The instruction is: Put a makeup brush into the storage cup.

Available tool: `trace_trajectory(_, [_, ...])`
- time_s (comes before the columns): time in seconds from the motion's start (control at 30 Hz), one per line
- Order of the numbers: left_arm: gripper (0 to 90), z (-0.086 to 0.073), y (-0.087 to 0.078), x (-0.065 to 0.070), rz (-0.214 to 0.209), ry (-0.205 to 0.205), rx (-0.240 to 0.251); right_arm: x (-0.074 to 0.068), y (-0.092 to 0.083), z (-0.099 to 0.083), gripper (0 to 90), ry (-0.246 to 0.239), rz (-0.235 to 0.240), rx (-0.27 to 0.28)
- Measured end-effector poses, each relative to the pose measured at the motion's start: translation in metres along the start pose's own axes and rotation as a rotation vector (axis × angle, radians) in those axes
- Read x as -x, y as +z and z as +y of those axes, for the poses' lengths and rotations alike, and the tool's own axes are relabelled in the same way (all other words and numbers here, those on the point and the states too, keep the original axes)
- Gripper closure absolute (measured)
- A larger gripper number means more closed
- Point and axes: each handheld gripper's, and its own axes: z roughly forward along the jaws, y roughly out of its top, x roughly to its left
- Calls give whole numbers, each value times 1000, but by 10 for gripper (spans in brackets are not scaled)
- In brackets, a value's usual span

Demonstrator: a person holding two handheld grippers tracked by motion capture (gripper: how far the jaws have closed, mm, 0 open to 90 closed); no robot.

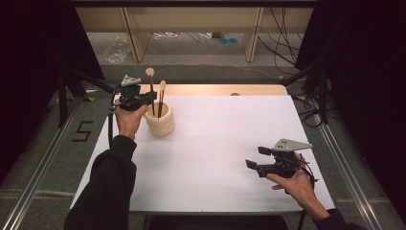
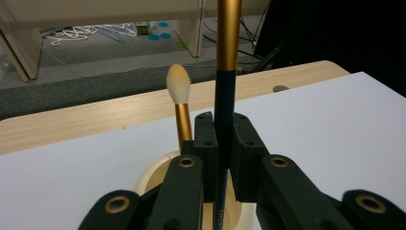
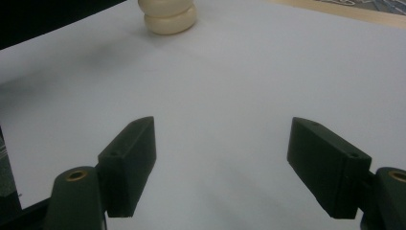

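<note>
A cream cup [image 1: 160, 122] with a ribbed, ring-stacked wall stands on the white sheet [image 1: 225, 143] that covers the worktop [image 1: 215, 89], at the sheet's far left. Two brushes stand in it, heads up. The short brush [image 1: 162, 98], with a gold ferrule and a pale rounded tuft, leans against the cup's rim on the right. The tall brush [image 1: 151, 88] rises just left of it, its pale head above the other's.

The left hand-held gripper [image 1: 146, 97] sits at the cup's far left edge, level with the rim, and is clenched on the tall brush. In the left gripper view its two black pads press the dark handle [image 2: 223, 120] from both sides, below the gold ferrule [image 2: 228, 33], and the handle runs down into the cup's mouth [image 2: 153, 170]. The short brush [image 2: 180, 103] stands just left of that handle, apart from the pads.

The right hand-held gripper [image 1: 258, 158] is held near the sheet's near right corner, well apart from the cup, pointing left. Its jaws are released, spread wide with nothing but bare sheet [image 3: 225, 96] between them. In the right gripper view the cup's foot [image 3: 170, 19] shows far off at the top.
</note>
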Motion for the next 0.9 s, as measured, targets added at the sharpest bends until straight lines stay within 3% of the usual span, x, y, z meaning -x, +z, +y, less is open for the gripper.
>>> trace_trajectory(0.27, [831, -1, 12, -3, 14, -20, 10, 0, 3, -1, 263, 2, 14, 13])
trace_trajectory(0.3, [831, -2, 14, -3, 16, -11, 4, -1, 0, 0, 263, 0, -1, -15])
trace_trajectory(0.9, [829, -19, 36, -11, 49, -35, -7, -1, 0, -1, 266, -1, 12, -20])
